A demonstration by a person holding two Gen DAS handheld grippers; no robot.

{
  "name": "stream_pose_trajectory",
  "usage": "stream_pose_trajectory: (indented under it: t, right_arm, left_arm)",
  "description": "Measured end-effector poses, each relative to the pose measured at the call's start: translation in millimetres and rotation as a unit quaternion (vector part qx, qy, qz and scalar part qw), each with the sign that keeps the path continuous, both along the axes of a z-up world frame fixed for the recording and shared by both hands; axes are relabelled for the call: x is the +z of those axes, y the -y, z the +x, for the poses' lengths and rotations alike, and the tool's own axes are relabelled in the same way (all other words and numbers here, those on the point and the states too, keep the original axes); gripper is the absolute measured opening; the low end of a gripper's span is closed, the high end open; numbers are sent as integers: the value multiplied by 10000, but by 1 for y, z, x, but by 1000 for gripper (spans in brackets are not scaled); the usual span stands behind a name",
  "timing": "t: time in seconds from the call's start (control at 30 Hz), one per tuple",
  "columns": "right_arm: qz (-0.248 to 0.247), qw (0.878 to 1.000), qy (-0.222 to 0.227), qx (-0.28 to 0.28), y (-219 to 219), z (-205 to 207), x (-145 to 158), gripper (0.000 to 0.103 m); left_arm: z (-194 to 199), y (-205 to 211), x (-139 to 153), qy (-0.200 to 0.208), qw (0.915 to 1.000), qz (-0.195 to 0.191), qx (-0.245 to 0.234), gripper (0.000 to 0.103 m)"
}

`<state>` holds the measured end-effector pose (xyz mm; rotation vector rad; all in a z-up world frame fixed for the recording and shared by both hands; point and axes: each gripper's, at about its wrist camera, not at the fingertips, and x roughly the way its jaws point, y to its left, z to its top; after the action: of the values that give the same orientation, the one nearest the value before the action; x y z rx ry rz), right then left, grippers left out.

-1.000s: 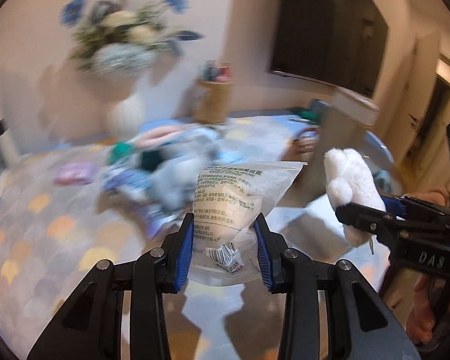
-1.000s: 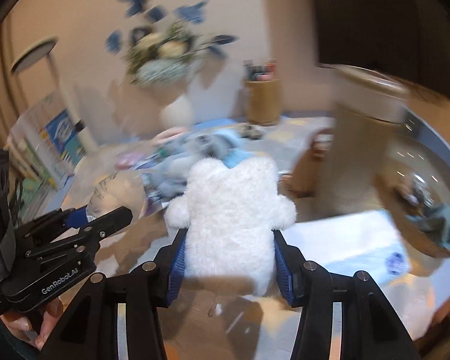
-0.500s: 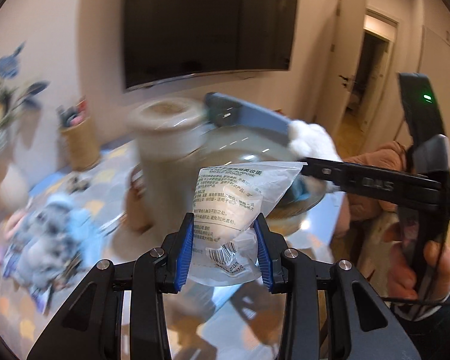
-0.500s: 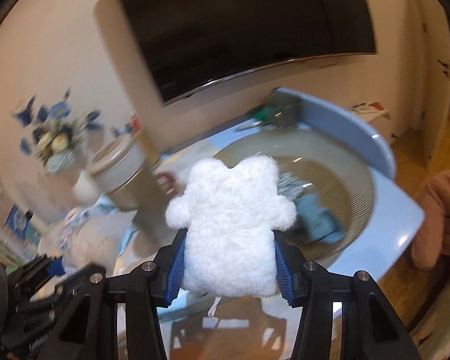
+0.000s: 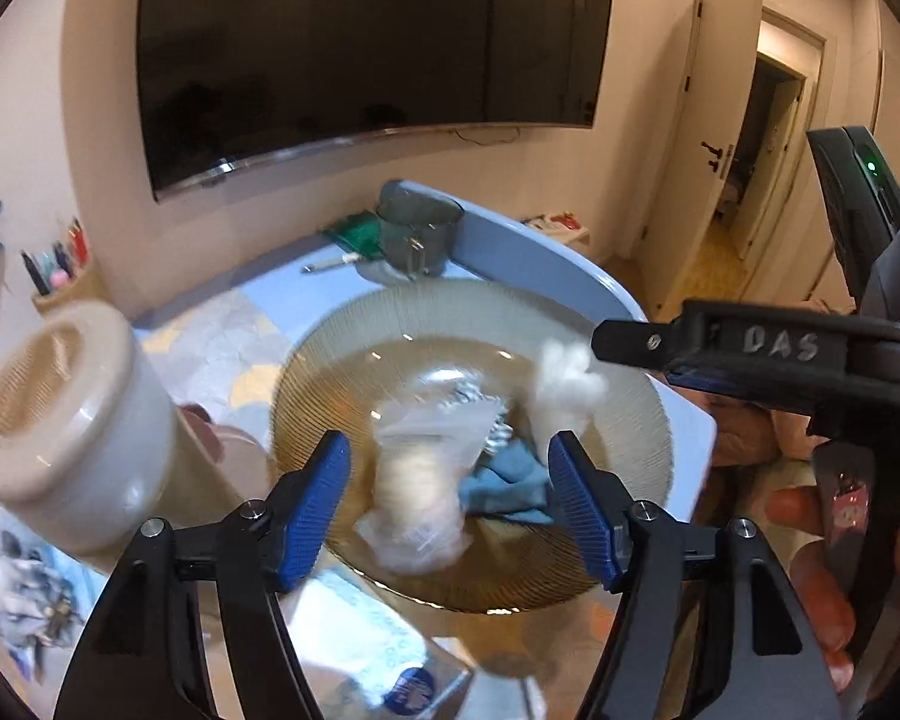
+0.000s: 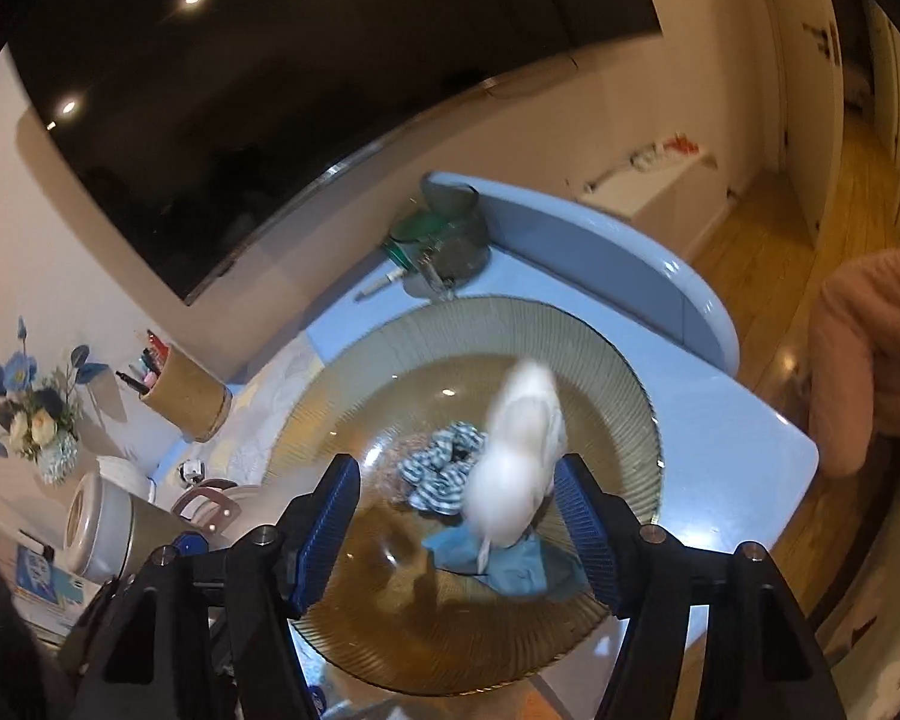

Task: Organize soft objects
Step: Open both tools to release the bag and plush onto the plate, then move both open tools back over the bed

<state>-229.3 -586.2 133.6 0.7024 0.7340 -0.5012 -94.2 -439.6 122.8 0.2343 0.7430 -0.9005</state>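
A large ribbed amber glass bowl [image 5: 624, 396] sits on the blue table; it also shows in the right wrist view [image 6: 606, 348]. My left gripper [image 5: 450, 504] is open above it, and a clear plastic bag of white pads [image 5: 417, 486] is blurred, loose between the jaws over the bowl. My right gripper [image 6: 459, 534] is open; the white plush toy [image 6: 522, 456] is blurred, dropping into the bowl. The toy also shows in the left wrist view [image 5: 564, 390]. A striped scrunchie [image 6: 444, 471] and a blue cloth [image 6: 510, 564] lie in the bowl.
A cream lidded jar [image 5: 60, 420] stands left of the bowl. A grey cup [image 5: 417, 234], a pen and a green item sit behind it. A pencil holder [image 6: 183, 399] and flower vase [image 6: 42, 426] stand at the left. The table edge [image 6: 798, 450] is at the right.
Both grippers swung right over the bowl and opened. The bag and the white plush toy left the jaws and are falling into the bowl.
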Motion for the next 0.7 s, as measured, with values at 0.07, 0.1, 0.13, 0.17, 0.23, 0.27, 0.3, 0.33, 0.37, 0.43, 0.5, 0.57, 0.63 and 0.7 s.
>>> stream_pose_trajectory:
  t: [0.07, 0.1, 0.13, 0.17, 0.23, 0.27, 0.3, 0.33, 0.37, 0.43, 0.5, 0.57, 0.63, 0.7]
  right_arm:
    - [105, 9999, 80, 15, 2, -9, -2, 66]
    - [84, 9999, 97, 32, 0, -10, -2, 66]
    - [16, 10000, 72, 33, -2, -16, -1, 66]
    - [-15, 10000, 54, 39, -5, -19, -1, 66]
    - [3, 9999, 86, 83, -11, -24, -1, 66]
    - [15, 9999, 121, 115, -16, -28, 0, 66]
    - [5, 9998, 134, 126, -19, -31, 0, 66]
    - [-28, 9998, 142, 137, -25, -34, 0, 66]
    - [-101, 9997, 157, 175, -33, -38, 2, 66]
    - [-324, 9990, 167, 252, -51, -45, 6, 66]
    - [-601, 9972, 217, 390, -73, -52, 11, 66]
    - [-786, 9940, 348, 682, -100, -55, 15, 66]
    - [-925, 9889, 486, 1059, -129, -52, 19, 66]
    - [-1070, 9826, 571, 1407, -158, -46, 25, 66]
  left_arm:
    - [-5, -1, -1, -75, 9998, -98, -144, 67]
    - [-9, -2, -1, -94, 9995, -118, -261, 68]
    - [-11, -2, -1, -103, 9993, -106, -334, 68]
    - [-15, -4, 1, -99, 9991, -90, -409, 68]
    - [-22, -9, 4, -41, 9987, -118, -495, 68]
    - [-26, -14, 6, -10, 9984, -119, -544, 68]
    - [-30, -21, 9, 20, 9981, -131, -601, 68]
    - [-35, -30, 12, 68, 9976, -141, -671, 68]
    - [-39, -39, 15, 121, 9971, -169, -728, 68]
    - [-48, -66, 20, 265, 9965, -238, -755, 68]
    - [-51, -100, 23, 348, 9968, -273, -662, 68]
    - [-48, -127, 25, 353, 9976, -306, -510, 68]
    - [-41, -162, 29, 368, 9984, -388, -177, 68]
    - [-35, -202, 36, 512, 9972, -501, 201, 71]
